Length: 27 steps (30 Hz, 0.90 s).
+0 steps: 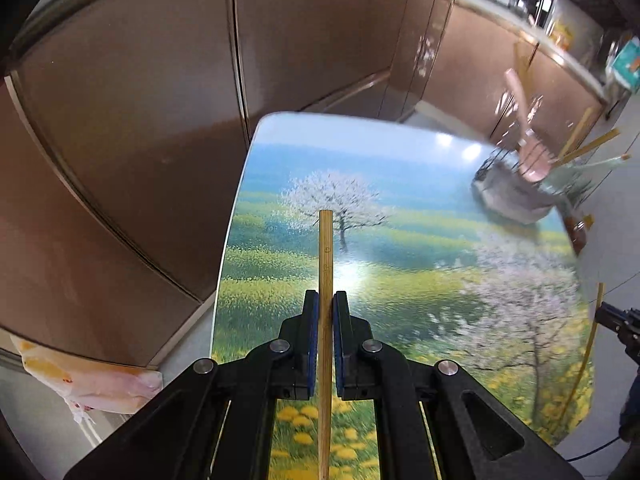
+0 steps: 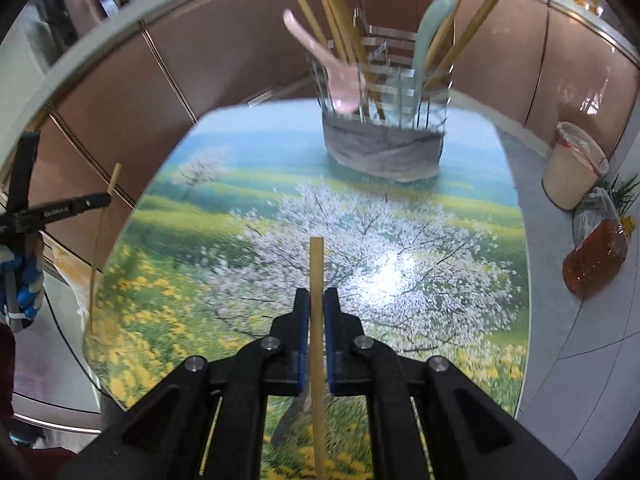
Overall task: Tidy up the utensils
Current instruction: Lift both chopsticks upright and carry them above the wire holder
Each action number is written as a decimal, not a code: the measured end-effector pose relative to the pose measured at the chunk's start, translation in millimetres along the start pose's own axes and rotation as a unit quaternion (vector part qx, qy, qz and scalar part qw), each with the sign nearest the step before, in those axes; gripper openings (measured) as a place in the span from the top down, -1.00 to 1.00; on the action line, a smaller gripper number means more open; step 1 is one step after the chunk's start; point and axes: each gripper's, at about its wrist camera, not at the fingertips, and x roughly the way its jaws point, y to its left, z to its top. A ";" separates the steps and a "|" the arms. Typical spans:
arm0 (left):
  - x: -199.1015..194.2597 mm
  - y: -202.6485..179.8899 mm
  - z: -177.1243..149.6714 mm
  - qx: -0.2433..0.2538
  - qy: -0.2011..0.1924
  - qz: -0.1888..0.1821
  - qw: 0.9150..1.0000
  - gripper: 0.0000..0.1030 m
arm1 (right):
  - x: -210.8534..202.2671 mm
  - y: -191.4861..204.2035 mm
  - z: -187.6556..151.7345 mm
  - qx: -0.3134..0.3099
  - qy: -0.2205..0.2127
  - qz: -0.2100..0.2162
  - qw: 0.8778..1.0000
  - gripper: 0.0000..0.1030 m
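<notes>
Left gripper (image 1: pixel 326 316): clamped on a bamboo chopstick (image 1: pixel 325 264).
Right gripper (image 2: pixel 316 312): clamped on a second chopstick (image 2: pixel 316 276).
Utensil basket (image 2: pixel 384 120): on the table (image 2: pixel 224 168), far end, holding spoons and chopsticks.

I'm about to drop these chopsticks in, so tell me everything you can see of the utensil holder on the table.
The utensil holder is a wire rack with thin upright metal bars, its lower part wrapped in grey cloth-like material. It stands upright near the far end of the table. Inside lean a pink spoon, a pale green spoon and several bamboo chopsticks. Motion blur hides finer detail.
</notes>
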 end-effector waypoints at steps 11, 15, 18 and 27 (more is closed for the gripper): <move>-79.6 2.0 -20.3 -0.020 -0.091 -0.047 0.995 0.88 | -79.4 37.8 -15.6 -0.009 -0.099 0.013 0.995 0.88; -107.2 2.9 -29.1 -0.032 -0.123 -0.069 0.990 0.88 | -101.9 49.4 -20.6 -0.016 -0.124 0.014 0.992 0.88; -122.6 1.5 -30.6 -0.040 -0.146 -0.085 0.985 0.88 | -118.3 55.6 -20.5 -0.021 -0.146 0.013 0.989 0.88; -162.2 -18.4 10.5 -0.066 -0.229 -0.145 0.960 0.88 | -172.3 59.7 14.0 -0.032 -0.211 0.008 0.977 0.88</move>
